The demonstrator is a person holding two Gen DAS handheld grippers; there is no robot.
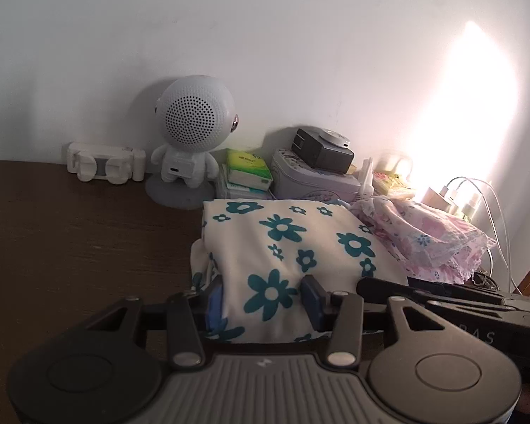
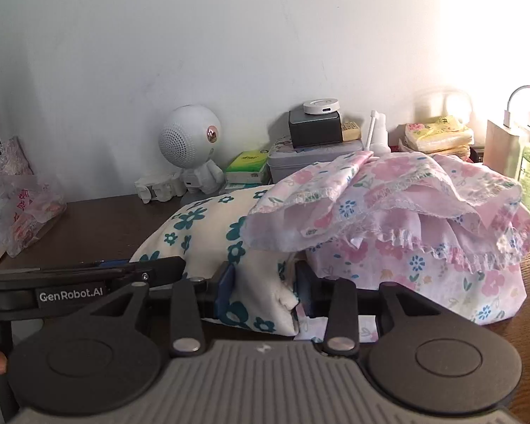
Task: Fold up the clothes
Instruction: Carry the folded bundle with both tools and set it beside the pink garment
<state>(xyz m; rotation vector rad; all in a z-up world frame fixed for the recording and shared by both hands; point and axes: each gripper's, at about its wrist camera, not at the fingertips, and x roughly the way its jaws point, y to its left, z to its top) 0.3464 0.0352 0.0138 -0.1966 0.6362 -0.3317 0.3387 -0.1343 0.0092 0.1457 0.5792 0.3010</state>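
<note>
Cream garment: folded bundle with teal flowers (image 1: 286, 247), kept on the brown table (image 1: 70, 233) by the wall.
Left gripper (image 1: 265, 300): pinched on its near edge.
Right gripper (image 2: 265, 293): likewise clamped; a two-point hold likely keeps folds together.
Pink floral garment (image 2: 406, 212): heaped alongside, overlapping the bundle.

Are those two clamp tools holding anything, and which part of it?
Both hold the folded cream cloth with teal flowers by its near edge: the left hand-held gripper and the right hand-held gripper side by side.

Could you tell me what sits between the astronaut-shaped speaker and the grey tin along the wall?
Green tissue packs stacked between the speaker and the tin, clearest in the left wrist view.
</note>
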